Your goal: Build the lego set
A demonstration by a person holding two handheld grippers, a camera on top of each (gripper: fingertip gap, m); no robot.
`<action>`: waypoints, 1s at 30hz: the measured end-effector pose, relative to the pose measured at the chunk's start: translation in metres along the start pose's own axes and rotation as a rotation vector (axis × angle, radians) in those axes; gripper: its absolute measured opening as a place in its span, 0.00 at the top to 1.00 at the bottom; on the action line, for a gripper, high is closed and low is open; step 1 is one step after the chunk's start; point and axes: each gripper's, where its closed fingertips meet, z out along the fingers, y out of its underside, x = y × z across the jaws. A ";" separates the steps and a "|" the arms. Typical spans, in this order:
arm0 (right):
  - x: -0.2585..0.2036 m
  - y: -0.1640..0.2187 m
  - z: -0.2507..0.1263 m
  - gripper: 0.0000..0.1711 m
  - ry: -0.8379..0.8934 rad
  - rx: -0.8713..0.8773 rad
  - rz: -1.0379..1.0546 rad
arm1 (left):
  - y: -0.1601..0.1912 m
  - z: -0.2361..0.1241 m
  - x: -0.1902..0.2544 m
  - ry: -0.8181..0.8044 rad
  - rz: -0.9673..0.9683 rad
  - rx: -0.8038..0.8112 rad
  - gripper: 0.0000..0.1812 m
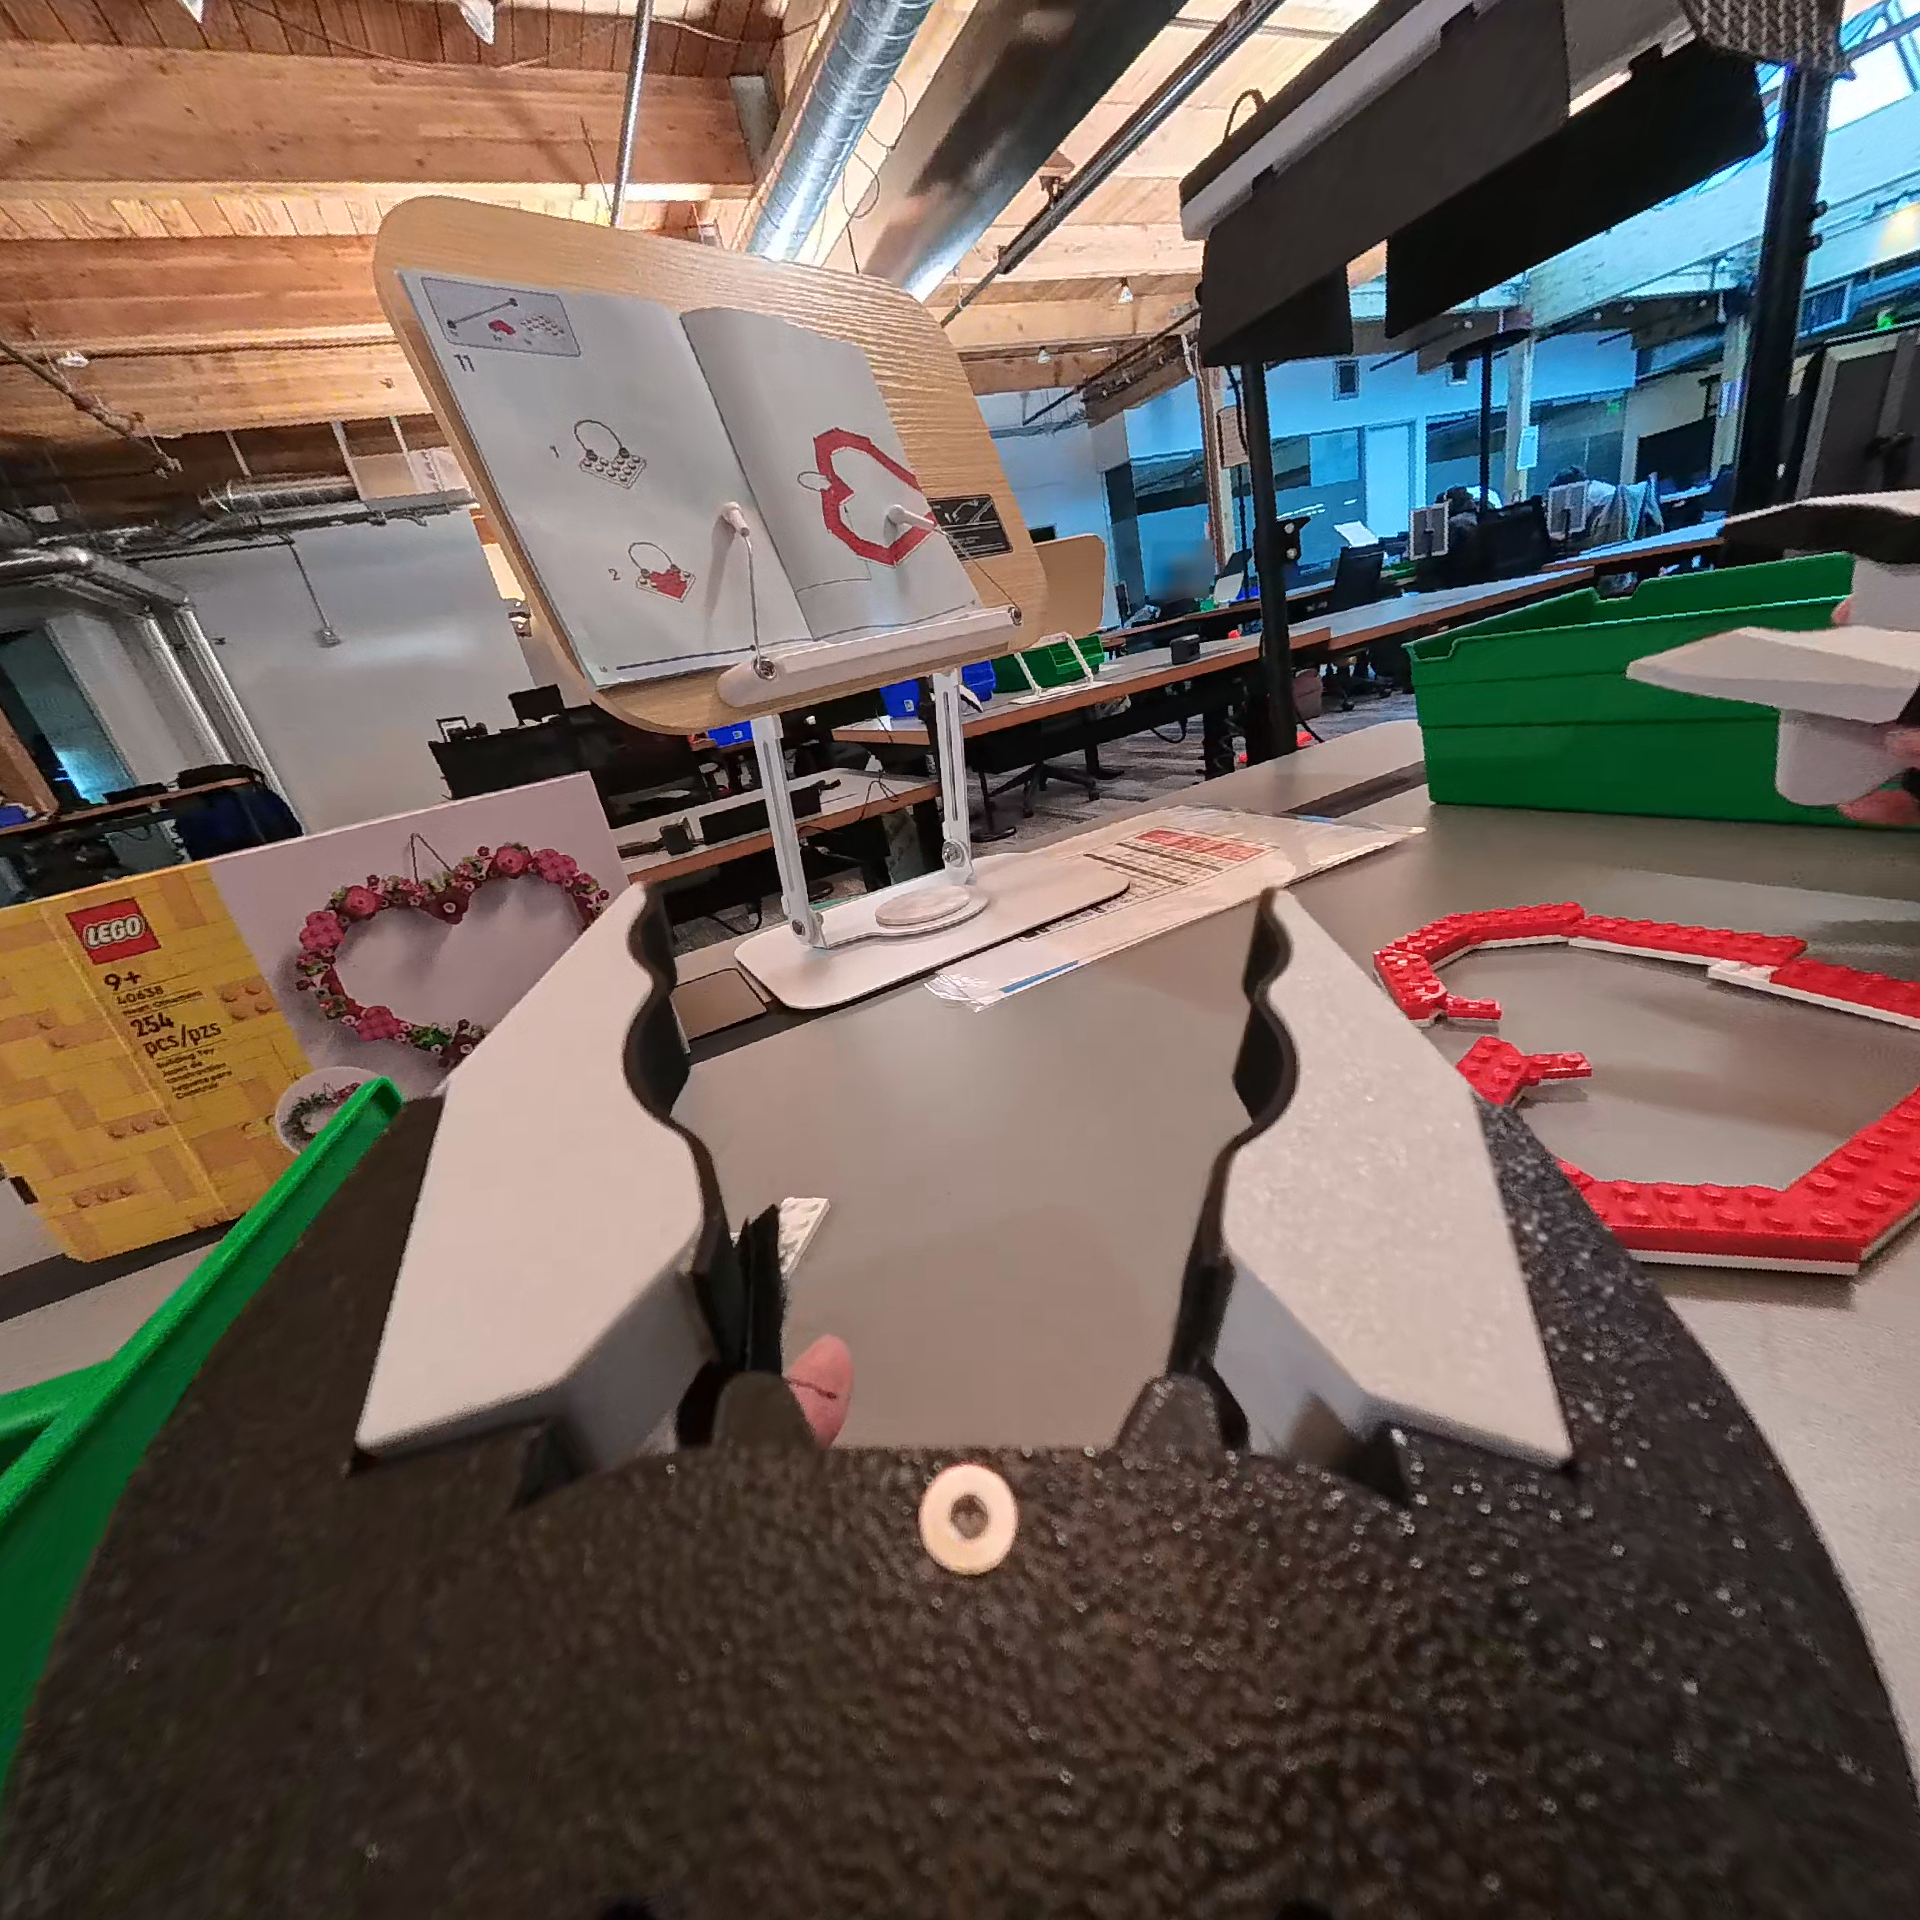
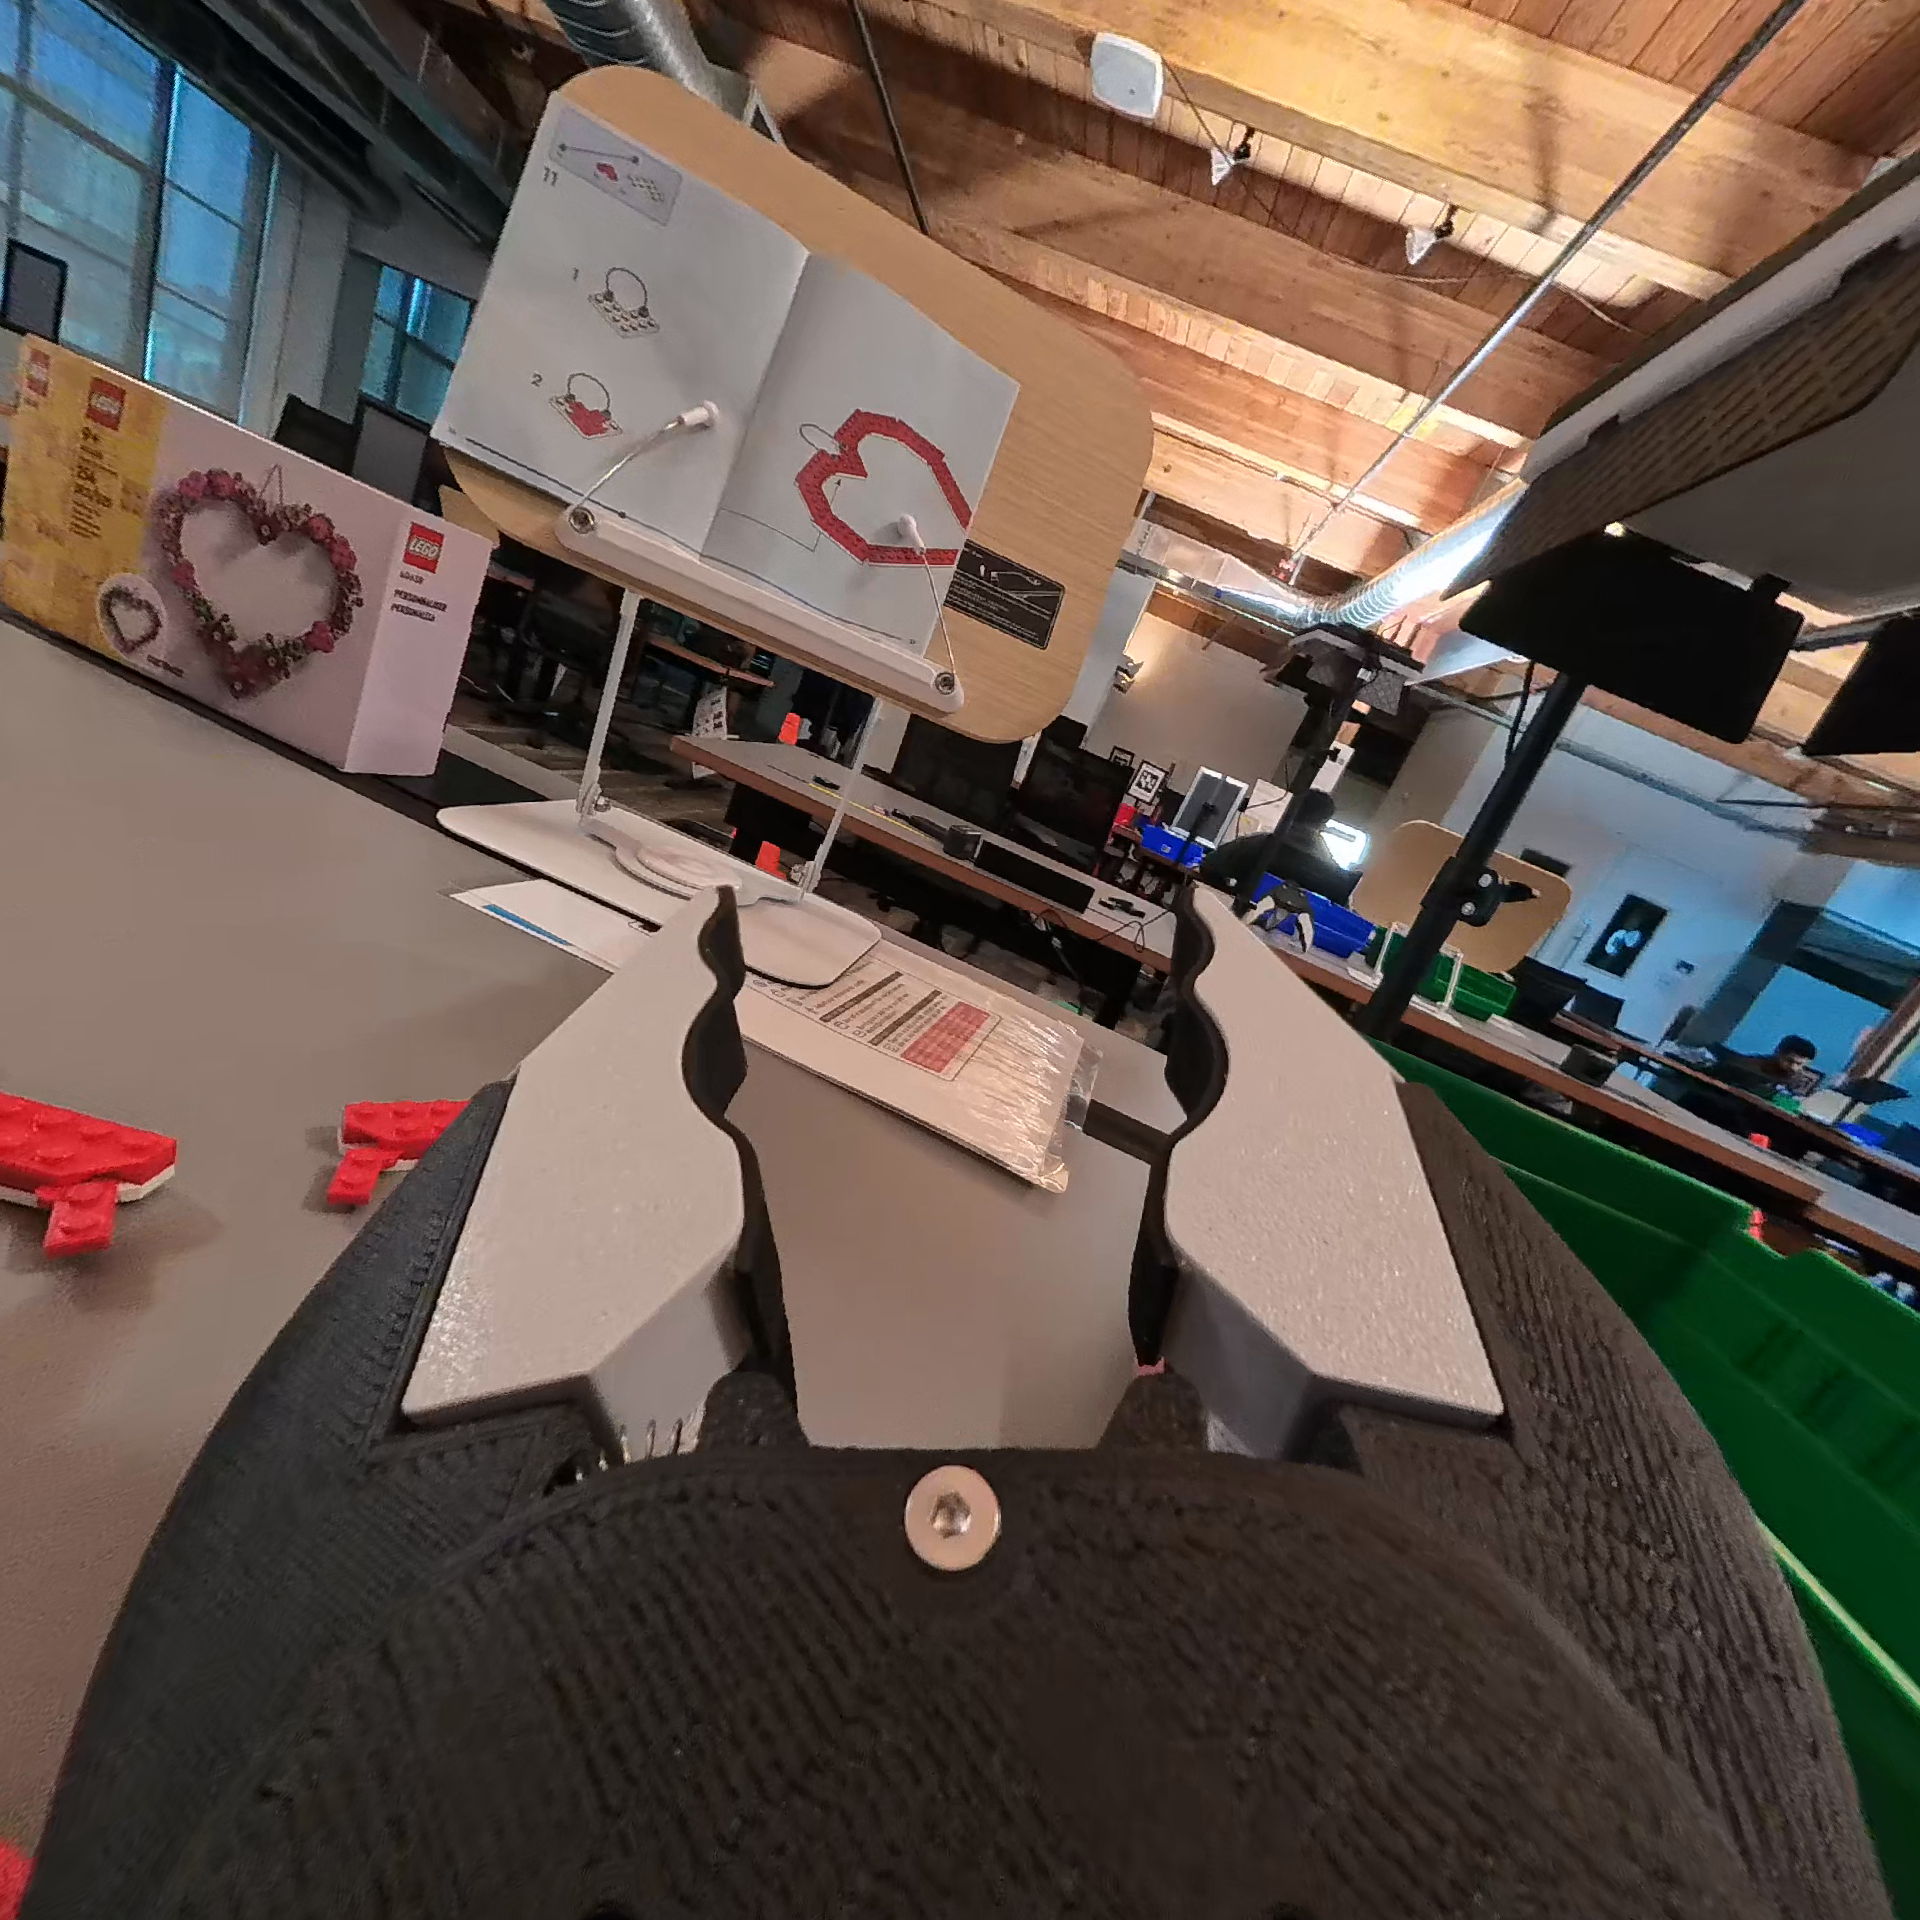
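Note:
A red heart-shaped lego frame (image 1: 1714, 1195) with a white underlayer lies flat on the grey table (image 1: 987, 1091), right of my left gripper (image 1: 961, 935). A small red piece (image 1: 1517, 1070) lies loose inside it. My left gripper is open and empty above the table, and a small white plate (image 1: 800, 1226) lies beside its left finger. My right gripper (image 2: 956, 925) is open and empty. The frame's red end (image 2: 73, 1153) and the small red piece (image 2: 384, 1138) lie to its left. One of its grey fingers (image 1: 1787, 675) shows at the right edge of the left wrist view.
An open instruction booklet (image 1: 707, 478) rests on a wooden stand at the table's back, with a bagged sheet (image 2: 935, 1039) by its base. The set's box (image 1: 260, 997) stands at the left. Green bins sit at the right (image 2: 1714, 1299) and the near left (image 1: 187, 1309).

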 end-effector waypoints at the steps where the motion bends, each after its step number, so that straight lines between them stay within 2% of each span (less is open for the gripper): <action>1: 0.001 0.000 0.000 0.52 0.003 0.003 0.010 | 0.000 0.000 0.001 0.006 -0.003 0.000 0.40; 5: 0.006 -0.001 0.000 0.49 0.014 0.018 0.042 | 0.003 0.002 0.001 0.015 -0.017 -0.022 0.37; 8: 0.007 -0.003 0.001 0.49 0.001 0.043 0.072 | 0.013 0.007 -0.002 -0.002 -0.015 -0.092 0.37; 14: 0.002 -0.016 -0.003 0.50 -0.044 0.119 0.112 | 0.018 0.011 -0.005 -0.010 -0.027 -0.130 0.36; 20: -0.004 -0.014 0.000 0.50 -0.068 0.097 0.146 | 0.017 0.009 -0.006 -0.010 -0.071 -0.150 0.35; 25: -0.009 -0.013 0.002 0.51 -0.091 0.090 0.165 | 0.012 0.007 -0.005 -0.022 -0.022 -0.119 0.35; 30: -0.009 -0.012 0.003 0.52 -0.101 0.096 0.178 | 0.007 0.005 0.001 0.006 -0.081 -0.070 0.35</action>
